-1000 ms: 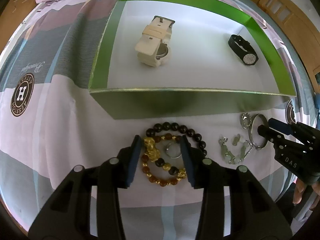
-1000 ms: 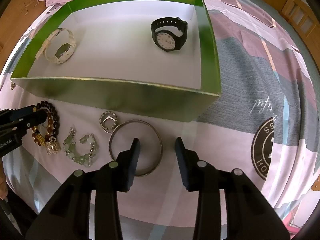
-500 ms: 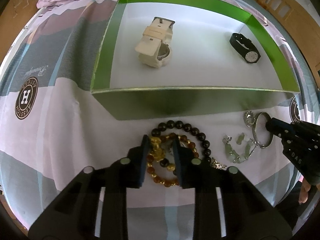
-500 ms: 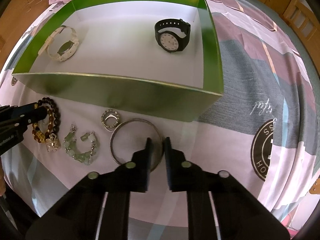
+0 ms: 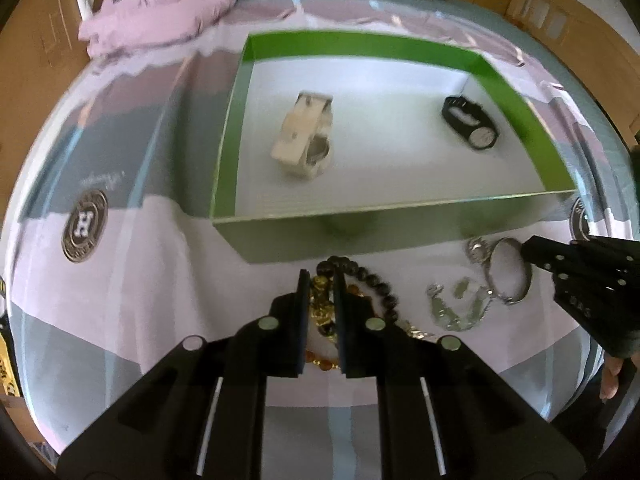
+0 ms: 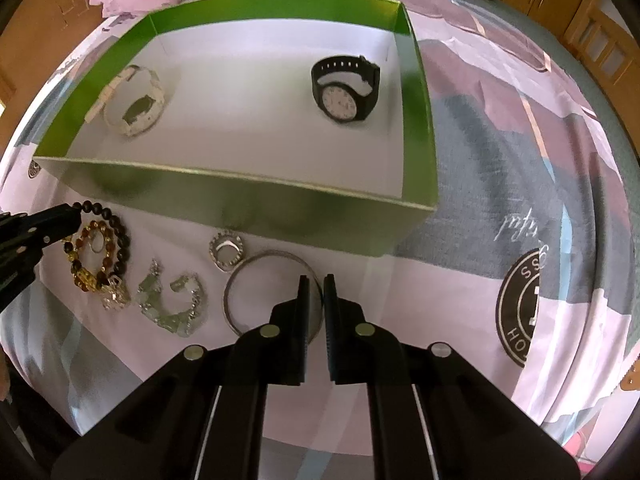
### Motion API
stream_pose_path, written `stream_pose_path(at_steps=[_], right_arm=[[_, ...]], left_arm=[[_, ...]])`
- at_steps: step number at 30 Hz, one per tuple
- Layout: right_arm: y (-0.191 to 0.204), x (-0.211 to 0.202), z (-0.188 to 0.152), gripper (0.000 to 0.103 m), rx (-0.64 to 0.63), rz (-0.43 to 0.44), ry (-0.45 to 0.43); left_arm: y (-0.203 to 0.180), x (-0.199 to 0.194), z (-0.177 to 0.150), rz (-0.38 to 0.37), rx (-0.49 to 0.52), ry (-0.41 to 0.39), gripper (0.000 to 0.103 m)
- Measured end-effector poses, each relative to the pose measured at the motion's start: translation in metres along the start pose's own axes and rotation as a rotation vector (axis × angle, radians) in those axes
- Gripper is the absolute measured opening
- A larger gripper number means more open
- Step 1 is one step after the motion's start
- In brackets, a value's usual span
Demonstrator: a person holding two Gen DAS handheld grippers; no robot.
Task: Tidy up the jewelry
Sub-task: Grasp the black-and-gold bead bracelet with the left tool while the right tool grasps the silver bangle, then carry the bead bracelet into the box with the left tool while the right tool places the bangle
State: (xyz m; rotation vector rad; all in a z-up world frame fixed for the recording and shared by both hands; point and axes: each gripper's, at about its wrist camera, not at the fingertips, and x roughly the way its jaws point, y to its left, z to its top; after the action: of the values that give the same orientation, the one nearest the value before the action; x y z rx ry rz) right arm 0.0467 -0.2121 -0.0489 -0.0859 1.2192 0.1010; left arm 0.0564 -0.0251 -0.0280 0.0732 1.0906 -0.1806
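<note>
My left gripper (image 5: 321,276) is shut on a gold and amber bead bracelet (image 5: 320,304) lying on the pink bedspread just in front of the green box (image 5: 400,210). A black bead bracelet (image 5: 376,280) curls around it. The same left gripper (image 6: 70,214) shows at the left edge of the right wrist view, above the bead bracelets (image 6: 100,256). My right gripper (image 6: 316,280) is shut on the near rim of a thin silver bangle (image 6: 272,255), which lies flat on the bed. In the left wrist view, the right gripper (image 5: 526,246) sits at the bangle (image 5: 489,280).
Inside the white-floored box lie a cream watch (image 6: 134,100) and a black watch (image 6: 344,88). A pale green stone bracelet (image 6: 172,304) and a small silver ring piece (image 6: 227,250) rest between the two grippers. Pillows and wooden furniture ring the bed.
Both grippers went from open to shut, the left on the gold bead bracelet, the right on the bangle's rim. The left view has risen and pulled back a little.
</note>
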Motion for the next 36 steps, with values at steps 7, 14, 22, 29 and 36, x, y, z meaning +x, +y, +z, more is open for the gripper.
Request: stream_pose_path(at_steps=[7, 14, 22, 29, 36], right_arm=[[-0.002, -0.008, 0.001, 0.008, 0.003, 0.010, -0.041], [-0.002, -0.018, 0.009, 0.008, -0.012, 0.040, -0.110], [-0.001, -0.006, 0.007, 0.024, -0.007, 0.019, -0.049], [0.002, 0.014, -0.001, 0.030, -0.014, 0.008, 0.027], [0.004, -0.005, 0.004, 0.004, -0.029, 0.042, -0.032]], left_arm=[[-0.007, -0.023, 0.003, 0.031, 0.037, -0.103, 0.011], [-0.012, -0.038, 0.005, 0.063, 0.062, -0.177, 0.011], [-0.012, -0.036, 0.003, 0.048, 0.065, -0.168, 0.011], [-0.010, -0.037, 0.002, 0.042, 0.052, -0.169, 0.011], [-0.007, -0.049, 0.004, 0.011, 0.044, -0.205, 0.011]])
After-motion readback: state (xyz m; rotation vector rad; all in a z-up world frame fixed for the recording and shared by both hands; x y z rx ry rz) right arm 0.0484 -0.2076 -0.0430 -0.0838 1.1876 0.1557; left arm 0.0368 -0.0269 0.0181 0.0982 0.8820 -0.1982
